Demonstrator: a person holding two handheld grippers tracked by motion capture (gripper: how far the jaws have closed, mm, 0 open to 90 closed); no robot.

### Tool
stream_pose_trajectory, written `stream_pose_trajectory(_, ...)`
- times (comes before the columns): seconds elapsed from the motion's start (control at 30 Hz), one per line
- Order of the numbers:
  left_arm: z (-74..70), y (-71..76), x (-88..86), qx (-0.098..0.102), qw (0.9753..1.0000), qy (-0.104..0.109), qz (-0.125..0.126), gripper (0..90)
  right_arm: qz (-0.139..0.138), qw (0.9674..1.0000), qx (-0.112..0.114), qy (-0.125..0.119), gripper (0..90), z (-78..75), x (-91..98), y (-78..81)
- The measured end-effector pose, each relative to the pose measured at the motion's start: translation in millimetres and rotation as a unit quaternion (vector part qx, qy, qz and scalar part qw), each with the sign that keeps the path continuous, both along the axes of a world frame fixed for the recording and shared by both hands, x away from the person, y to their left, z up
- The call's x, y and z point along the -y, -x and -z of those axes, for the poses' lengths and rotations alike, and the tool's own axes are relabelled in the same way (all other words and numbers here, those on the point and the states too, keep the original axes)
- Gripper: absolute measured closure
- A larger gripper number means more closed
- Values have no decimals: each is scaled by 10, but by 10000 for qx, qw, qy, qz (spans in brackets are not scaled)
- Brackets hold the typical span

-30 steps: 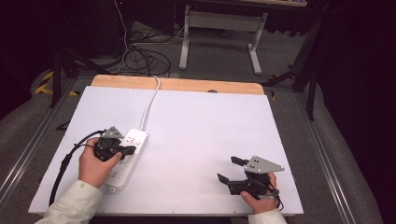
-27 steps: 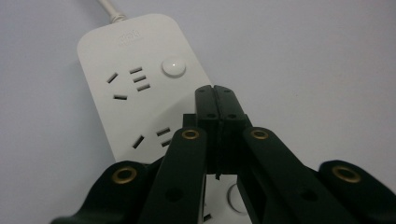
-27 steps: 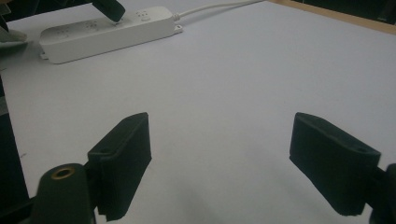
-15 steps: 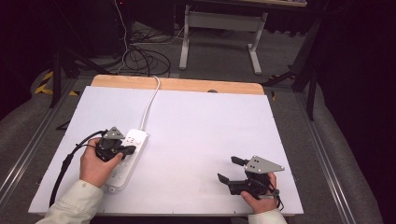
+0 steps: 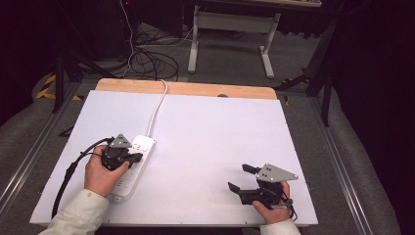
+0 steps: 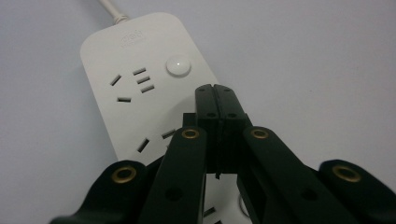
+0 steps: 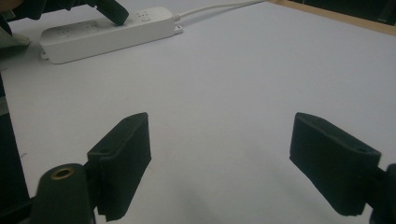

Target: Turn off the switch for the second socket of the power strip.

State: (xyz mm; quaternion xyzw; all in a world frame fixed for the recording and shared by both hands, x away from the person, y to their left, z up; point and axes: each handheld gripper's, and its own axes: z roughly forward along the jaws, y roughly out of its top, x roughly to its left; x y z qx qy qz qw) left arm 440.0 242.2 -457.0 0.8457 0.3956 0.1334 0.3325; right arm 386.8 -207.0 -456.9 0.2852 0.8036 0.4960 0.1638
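White sheeting covers the surface (image 5: 215, 147), with a strip of bare wood showing along its far edge. Metal rails run down the left and right sides, and grey floor lies beyond them. Most of the surface is bare: the whole middle and the far right corner offer open room, and nothing stands between the two tongs.

At the left, a white power strip (image 5: 132, 166) lies near the front-left part of the surface, its long axis running from near to far and tilted slightly right. Its white cord (image 5: 157, 110) leaves the far end and runs off over the wooden edge. In the left gripper view the strip (image 6: 140, 88) shows a round white button (image 6: 178, 66) and rows of socket slots. A small embossed mark sits near the cord end, too faint to read.

The left tongs (image 5: 128, 157) are held by the left hand (image 5: 102, 174) directly over the strip. Their jaws are pressed together with nothing between them, and the tips point at the strip's face just short of the button. Whether the tips touch the plastic cannot be told. A black cable (image 5: 68, 171) trails from them toward the front-left edge.

At the right, the right tongs (image 5: 242, 178) sit near the front-right corner, held by the right hand (image 5: 271, 210), well apart from the strip. Their jaws stand wide apart and empty, low over bare white surface, pointing left toward the strip.
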Motion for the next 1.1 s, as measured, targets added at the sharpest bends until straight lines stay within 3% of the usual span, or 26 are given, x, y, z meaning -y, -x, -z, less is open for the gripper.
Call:
stream_pose_trajectory(0.2,12,9,8,51,10000,15,25,900,4,10000,-6,-9,205,0,2,0)
stream_pose_trajectory(0.37,24,40,23,208,9998,-69,27,900,0,10000,-15,-14,205,3,3,-3)
stream_pose_trajectory(0.5,35,32,-10,177,9998,52,30,900,3,10000,-21,-4,202,6,3,-5)
stream_pose_trajectory(0.7,42,51,9,255,9997,-5,39,900,1,10000,-23,-11,202,6,3,-4)
stream_pose_trajectory(1.1,47,45,-1,228,9997,35,67,900,-8,10000,-34,-15,202,7,-2,-1)
